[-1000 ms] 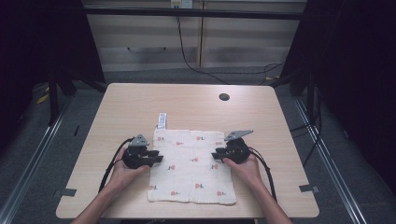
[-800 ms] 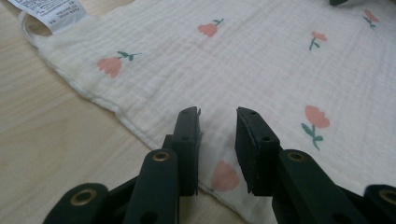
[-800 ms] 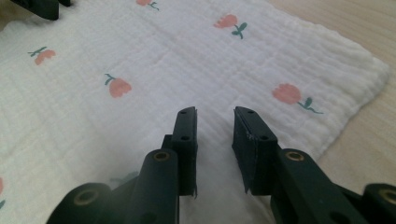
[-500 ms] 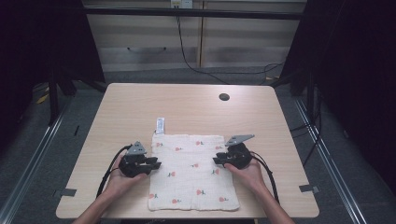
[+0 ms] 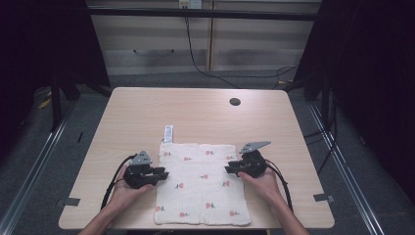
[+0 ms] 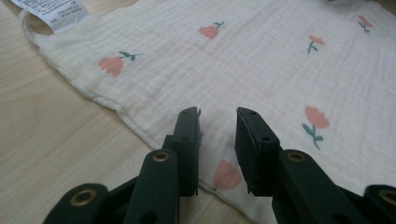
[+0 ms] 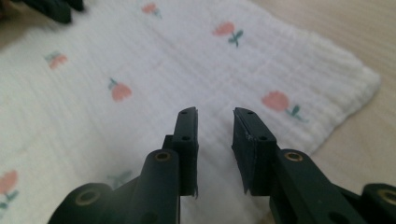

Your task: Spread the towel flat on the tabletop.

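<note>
High view: shows the cloth (image 5: 200, 183) flat on the table (image 5: 147, 107), now nearer the person's edge than a second ago, its near hem close to that edge.
Care label: sticks out from the cloth's far left corner (image 5: 168, 133); has come nearer along with the fabric.
Left gripper (image 5: 159, 174): rests at the cloth's left hem, about midway down; sits lower in the high view than before.
Left jaws: stand parted with a clear gap, tips over the hem; no fold pinched between them in the left gripper view (image 6: 218, 114).
Right gripper (image 5: 230, 169): rests just inside the right hem, across from the other; also drawn back toward the person.
Right jaws: have just been closing a little, yet remain apart; only flat fabric seen through the gap in the right gripper view (image 7: 215, 114).
Fabric: lies smooth, flower print up, no crease or lifted corner.
Meaning: looks like a slide toward the person, finished or nearly so; cloth squared up and ready for a grasp at both side hems, probably for a fold.
Not yet done: no pinch taken on either side.
</note>
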A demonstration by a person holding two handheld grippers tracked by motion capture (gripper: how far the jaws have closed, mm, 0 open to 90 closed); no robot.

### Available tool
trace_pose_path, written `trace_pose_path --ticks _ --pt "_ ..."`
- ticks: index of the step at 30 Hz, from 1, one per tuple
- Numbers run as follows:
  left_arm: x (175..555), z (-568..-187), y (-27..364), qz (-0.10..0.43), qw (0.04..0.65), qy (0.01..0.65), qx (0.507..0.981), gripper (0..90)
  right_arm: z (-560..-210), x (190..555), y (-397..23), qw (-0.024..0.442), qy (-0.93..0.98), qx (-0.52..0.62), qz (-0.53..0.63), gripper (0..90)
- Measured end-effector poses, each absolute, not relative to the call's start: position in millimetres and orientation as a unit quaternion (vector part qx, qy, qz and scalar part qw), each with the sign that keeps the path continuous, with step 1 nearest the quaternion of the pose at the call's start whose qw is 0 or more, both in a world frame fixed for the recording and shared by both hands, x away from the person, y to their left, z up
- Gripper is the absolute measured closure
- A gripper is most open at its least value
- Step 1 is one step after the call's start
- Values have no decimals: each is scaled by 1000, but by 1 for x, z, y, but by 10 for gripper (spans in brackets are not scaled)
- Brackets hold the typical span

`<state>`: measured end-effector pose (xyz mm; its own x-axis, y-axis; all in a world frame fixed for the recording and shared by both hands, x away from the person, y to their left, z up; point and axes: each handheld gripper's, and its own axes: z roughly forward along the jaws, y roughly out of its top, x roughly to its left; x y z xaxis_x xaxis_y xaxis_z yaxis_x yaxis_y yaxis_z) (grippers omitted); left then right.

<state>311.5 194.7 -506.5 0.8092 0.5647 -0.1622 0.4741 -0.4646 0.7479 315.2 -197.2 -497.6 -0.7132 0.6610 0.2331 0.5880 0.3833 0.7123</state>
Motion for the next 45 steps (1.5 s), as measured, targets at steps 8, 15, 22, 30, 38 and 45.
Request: trace_pose_path --ticks 8,15,22,30,38,45 --pt "313 -507 195 49 423 304 852 691 -487 347 -206 90 816 404 404 695" --pt "314 -507 195 48 422 302 854 685 -496 373 -201 115 817 413 385 639" --pt "314 -506 193 49 419 300 856 674 -504 384 -204 121 810 436 372 600" --pt "314 -506 193 50 416 296 859 664 -508 383 -205 116 810 429 384 799" --pt "316 -503 191 42 408 298 862 655 -509 384 -208 101 800 440 396 871" --pt "328 -487 199 62 424 315 847 623 -508 383 -207 103 800 438 396 871"
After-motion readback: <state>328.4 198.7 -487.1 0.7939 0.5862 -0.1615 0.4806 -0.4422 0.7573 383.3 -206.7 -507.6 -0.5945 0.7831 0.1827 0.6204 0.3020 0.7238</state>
